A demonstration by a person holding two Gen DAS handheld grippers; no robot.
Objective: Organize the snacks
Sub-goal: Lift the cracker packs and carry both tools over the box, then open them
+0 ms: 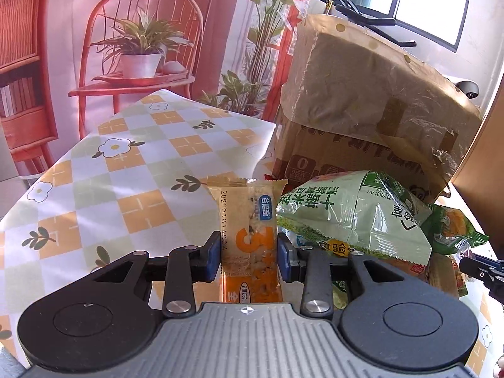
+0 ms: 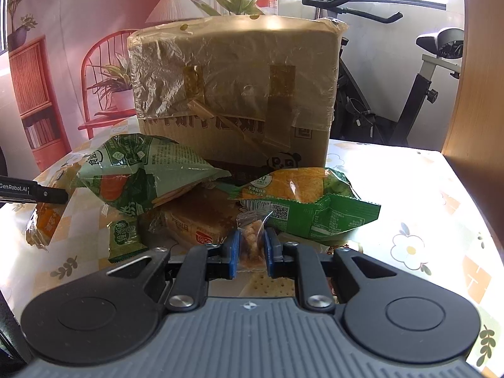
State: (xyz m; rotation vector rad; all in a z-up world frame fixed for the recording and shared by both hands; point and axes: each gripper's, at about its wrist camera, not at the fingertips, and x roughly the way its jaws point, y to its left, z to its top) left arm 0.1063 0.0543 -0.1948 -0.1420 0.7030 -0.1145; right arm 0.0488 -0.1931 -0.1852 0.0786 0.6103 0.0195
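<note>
sorting a heap of snacks, with one item pinched in each claw. left claw (image 1: 249, 260) partly closed, blue pads pressing the sides of an orange-and-clear cereal bar (image 1: 249, 230), held upright at the left edge of the heap, beside the pale green snack bag (image 1: 356, 217); whether clear of the bench (image 1: 104, 170) cannot be told. right claw (image 2: 250, 252) squeezed narrow on a small clear packet of nuts (image 2: 252, 239), gripping it low in front of the wrapped bread loaf (image 2: 201, 220) and the green-and-yellow bag (image 2: 308, 201).

judging the step as picking out of the heap, early in the task: most packets lying jumbled against the taped cardboard box (image 2: 236, 94). next move probably calling for carrying each piece off to a bare patch of the bench, keeping like with like, and lifting straight so neighbouring bags are not dragging along. thin crinkly wrappers likely slipping if the grip is loosening; the small packet looking easy to crush.

bench wearing a checked cloth printed with orange squares, flowers and leaves, sun glaring on the right side. behind, hanging a printed backdrop (image 1: 141, 47) of a red chair, lamp and plants; standing by the window, an exercise bike (image 2: 393, 78).
</note>
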